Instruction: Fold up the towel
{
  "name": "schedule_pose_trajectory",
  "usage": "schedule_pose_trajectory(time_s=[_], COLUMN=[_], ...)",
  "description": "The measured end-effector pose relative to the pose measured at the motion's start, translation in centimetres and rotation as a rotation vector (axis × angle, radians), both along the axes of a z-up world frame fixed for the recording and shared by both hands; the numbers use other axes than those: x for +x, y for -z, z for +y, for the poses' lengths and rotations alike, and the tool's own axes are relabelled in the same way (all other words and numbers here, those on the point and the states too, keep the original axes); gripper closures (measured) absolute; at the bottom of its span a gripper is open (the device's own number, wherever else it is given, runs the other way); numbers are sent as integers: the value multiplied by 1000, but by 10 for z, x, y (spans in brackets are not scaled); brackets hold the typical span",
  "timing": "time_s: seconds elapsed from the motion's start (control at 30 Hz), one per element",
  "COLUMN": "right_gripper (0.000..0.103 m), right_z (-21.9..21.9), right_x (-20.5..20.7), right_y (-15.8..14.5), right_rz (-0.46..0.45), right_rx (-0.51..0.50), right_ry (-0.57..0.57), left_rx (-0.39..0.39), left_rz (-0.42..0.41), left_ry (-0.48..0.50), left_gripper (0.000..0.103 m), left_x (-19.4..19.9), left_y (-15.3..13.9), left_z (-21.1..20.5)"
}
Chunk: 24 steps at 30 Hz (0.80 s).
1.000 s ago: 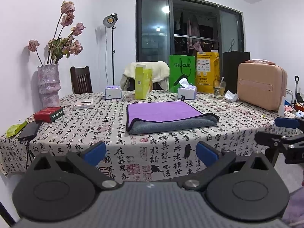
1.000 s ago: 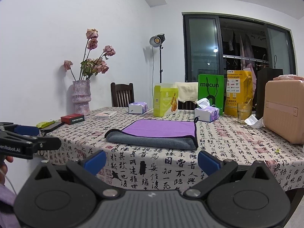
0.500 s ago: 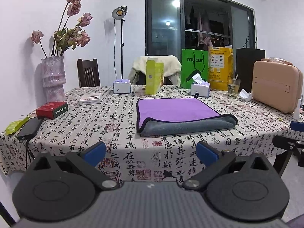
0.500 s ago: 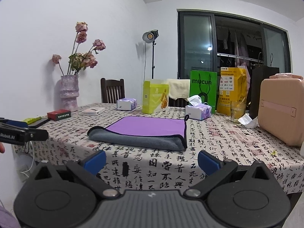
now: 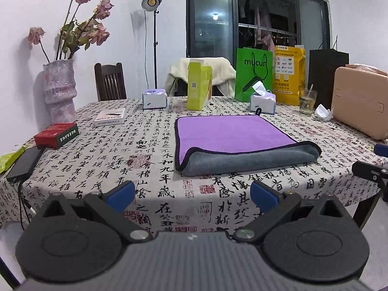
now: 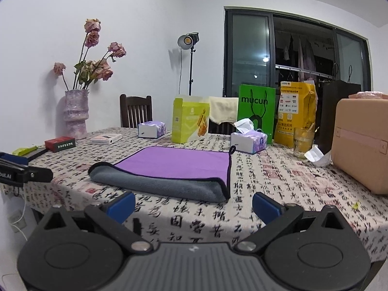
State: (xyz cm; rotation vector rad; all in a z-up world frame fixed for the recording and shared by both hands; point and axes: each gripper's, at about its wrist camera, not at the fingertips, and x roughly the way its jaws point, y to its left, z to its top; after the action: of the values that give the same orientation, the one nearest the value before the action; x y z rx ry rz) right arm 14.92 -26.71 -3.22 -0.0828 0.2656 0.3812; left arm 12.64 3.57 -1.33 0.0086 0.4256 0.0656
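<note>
Both grippers, left (image 5: 192, 195) and right (image 6: 193, 202), hover level, jaws spread, facing towel (image 5: 238, 143).

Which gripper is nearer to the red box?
Left. The left gripper sits off the table edge on the side of the red box; the right gripper is farther along that edge, beyond the towel.

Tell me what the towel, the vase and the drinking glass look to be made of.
Towel: soft plush cloth, probably microfiber; fuzzy nap, purple face, grey underside, dark stitched edge.
Vase: looks like glazed ceramic; stiff ridged body, mottled pink and white, slight sheen.
Drinking glass: clear glass or possibly plastic; you can see through it.
</note>
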Motion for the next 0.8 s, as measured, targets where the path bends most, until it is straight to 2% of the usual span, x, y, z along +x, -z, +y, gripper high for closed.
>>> schedule_pose_trajectory(time_s=[0.13, 0.33, 0.63, 0.73, 0.8], right_gripper=[1, 3, 6, 6, 9], right_z=[0, 3, 7, 9, 9], right_x=[18, 57, 102, 116, 126], right_y=[2, 7, 18, 21, 23], right_rz=[-15, 19, 44, 60, 74], right_rx=[2, -21, -45, -41, -30], right_ry=[-17, -29, -58, -63, -61], left_rx=[15, 36, 2, 9, -1], left_rz=[5, 19, 71, 81, 97], left_ry=[13, 51, 78, 77, 82], left_gripper=[0, 0, 0, 6, 13], left_x=[18, 52, 99, 112, 121], left_y=[3, 8, 19, 24, 26], left_z=[0, 1, 9, 8, 9])
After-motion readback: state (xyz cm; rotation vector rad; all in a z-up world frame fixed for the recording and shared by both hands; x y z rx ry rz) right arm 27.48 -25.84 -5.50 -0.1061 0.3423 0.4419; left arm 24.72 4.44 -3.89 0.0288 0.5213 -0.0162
